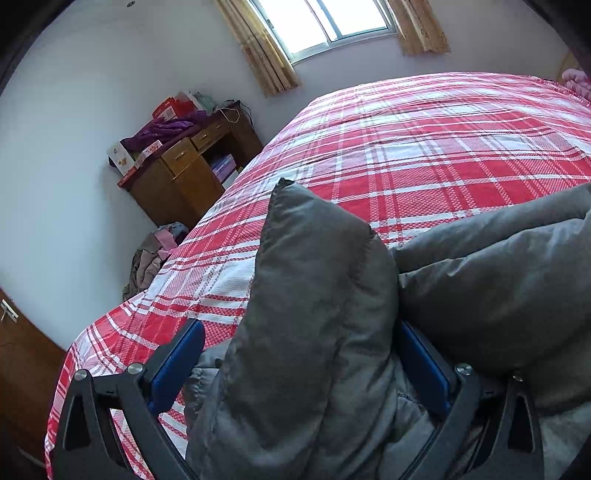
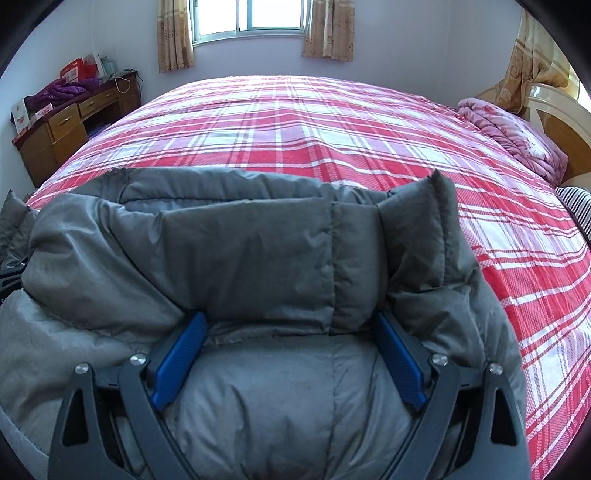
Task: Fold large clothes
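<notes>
1. The left tool (image 1: 295, 369) has dark grey, curved plastic arms with triangular cut-outs.
2. Its fingers (image 1: 173, 369) carry blue ribbed pads.
3. The right tool (image 2: 290, 363) looks alike; silver screws (image 2: 137, 359) mark the pivots.

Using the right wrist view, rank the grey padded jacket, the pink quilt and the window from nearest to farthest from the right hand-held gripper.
1. Grey padded jacket: between the right hand-held gripper's fingers.
2. Pink quilt: far right, by the headboard.
3. Window: far wall, top centre.
</notes>
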### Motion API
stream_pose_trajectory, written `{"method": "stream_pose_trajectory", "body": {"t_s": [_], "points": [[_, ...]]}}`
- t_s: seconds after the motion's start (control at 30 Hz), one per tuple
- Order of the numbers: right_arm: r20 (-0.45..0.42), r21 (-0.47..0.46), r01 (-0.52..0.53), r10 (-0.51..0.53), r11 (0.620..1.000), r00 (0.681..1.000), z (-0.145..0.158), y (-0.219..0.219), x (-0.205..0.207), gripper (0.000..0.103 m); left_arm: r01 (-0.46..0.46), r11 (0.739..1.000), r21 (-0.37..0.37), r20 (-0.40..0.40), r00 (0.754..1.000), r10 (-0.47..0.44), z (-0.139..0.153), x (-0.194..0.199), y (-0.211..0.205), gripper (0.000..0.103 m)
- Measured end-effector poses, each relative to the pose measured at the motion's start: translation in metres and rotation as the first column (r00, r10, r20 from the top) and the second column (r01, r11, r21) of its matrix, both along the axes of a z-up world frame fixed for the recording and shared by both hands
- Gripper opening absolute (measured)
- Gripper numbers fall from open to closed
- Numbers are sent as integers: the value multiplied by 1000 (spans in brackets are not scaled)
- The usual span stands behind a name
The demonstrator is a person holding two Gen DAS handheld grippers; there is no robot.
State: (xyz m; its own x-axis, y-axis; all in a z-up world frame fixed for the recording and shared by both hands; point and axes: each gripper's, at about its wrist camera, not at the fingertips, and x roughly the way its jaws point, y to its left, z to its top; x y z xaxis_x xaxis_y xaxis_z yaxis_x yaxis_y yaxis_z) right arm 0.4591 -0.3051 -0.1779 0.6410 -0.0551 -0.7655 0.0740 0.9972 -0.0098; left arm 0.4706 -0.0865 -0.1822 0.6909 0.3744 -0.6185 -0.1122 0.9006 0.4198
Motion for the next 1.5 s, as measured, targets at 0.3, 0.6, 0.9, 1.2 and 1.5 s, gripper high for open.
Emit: {"method": "stream_pose_trajectory", "body": {"t_s": [0.3, 0.6, 0.9, 1.2, 1.5], "points": [[-19, -71, 25, -26, 997, 999, 17, 8, -3, 92, -31, 999, -38, 51, 998, 32, 48, -15, 1, 102], [109, 4, 25, -25, 1000, 994, 58, 72, 17, 92, 11, 999, 49, 110, 994, -16, 45, 1, -51, 102], [52, 3, 36, -36, 999, 998, 13, 73, 44, 94, -28, 999, 20, 52, 998, 27, 13, 20, -46, 102], [8, -29, 46, -46, 998, 999, 4, 80, 46, 96, -26, 999, 46, 29, 999, 25, 5, 26, -52, 102], [-14, -45, 45, -46, 998, 999, 0, 82, 50, 98, -25, 999, 42, 23, 999, 24, 4, 27, -53, 102]]}}
